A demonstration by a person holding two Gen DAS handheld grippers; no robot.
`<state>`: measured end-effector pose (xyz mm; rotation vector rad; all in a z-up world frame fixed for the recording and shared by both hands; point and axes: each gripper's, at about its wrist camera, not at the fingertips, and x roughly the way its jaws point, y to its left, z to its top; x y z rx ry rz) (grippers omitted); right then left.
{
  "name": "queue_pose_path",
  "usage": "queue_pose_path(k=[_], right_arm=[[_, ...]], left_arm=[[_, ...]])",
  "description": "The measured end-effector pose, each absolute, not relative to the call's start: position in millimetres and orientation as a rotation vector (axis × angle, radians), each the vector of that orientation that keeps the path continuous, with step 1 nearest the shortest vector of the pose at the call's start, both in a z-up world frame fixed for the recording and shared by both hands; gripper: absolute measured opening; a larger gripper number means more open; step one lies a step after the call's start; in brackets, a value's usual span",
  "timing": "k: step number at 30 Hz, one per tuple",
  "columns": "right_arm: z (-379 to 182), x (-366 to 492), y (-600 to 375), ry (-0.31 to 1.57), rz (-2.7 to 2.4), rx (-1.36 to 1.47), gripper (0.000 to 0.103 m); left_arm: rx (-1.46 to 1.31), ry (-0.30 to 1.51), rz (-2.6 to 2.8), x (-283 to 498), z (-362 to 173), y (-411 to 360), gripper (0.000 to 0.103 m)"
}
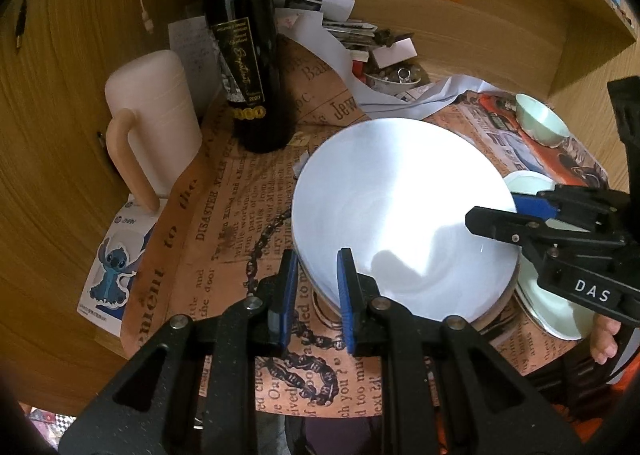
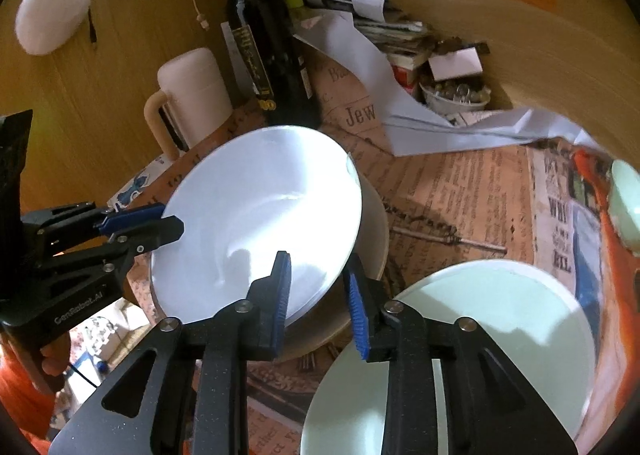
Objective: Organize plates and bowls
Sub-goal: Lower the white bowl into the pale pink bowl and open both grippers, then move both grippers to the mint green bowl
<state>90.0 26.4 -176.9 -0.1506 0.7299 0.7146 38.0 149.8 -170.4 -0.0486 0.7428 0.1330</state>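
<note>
A wooden bench (image 1: 60, 159) carries a newspaper-print sheet (image 1: 224, 223). On the sheet stand a dark wine bottle (image 1: 250, 55) at the far left, a stack of plates (image 1: 400, 215) in the middle and a pale green bowl (image 1: 540, 121) at the far right. A pink mug (image 1: 156, 123) and a cartoon sticker (image 1: 114, 267) lie left of it.

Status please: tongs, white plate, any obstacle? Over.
Left tongs shut on white plate rim. Right tongs open astride it. Wine bottle close behind.
</note>
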Motion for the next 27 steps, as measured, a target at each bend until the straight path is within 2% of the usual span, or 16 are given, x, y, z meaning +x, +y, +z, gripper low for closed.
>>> queue_pose_path(k=[5, 9, 15, 19, 22, 25, 27], right_arm=[[-175.8, 86.8, 29.0, 0.702, 0.698, -0.189, 0.036], [-174.4, 82.6, 33.0, 0.688, 0.702, -0.216, 0.049], [-170.6, 82.2, 28.6, 0.675, 0.691, -0.225, 0.056], [-158.9, 80.8, 17.6, 0.629, 0.679, -0.193, 0.066], [-150.4, 80.5, 9.7, 0.601, 0.668, -0.179, 0.066], [-141.3, 82.6, -2.8, 0.571, 0.643, -0.157, 0.066], [-135.2, 86.3, -14.5, 0.555, 0.62, -0.134, 0.069]], left_arm=[[-0.038, 0.735, 0.137, 37.9, -171.2, 149.1, 0.018], [-0.048, 0.744, 0.134, 40.0, -172.5, 151.1, 0.018], [-0.081, 0.759, 0.121, 43.4, -169.6, 154.5, 0.018], [-0.08, 0.729, 0.112, 41.9, -160.4, 151.5, 0.018], [-0.071, 0.689, 0.096, 37.9, -147.3, 143.6, 0.024], [-0.044, 0.638, 0.082, 35.0, -132.2, 132.9, 0.035], [-0.03, 0.598, 0.072, 33.7, -121.6, 124.4, 0.053]])
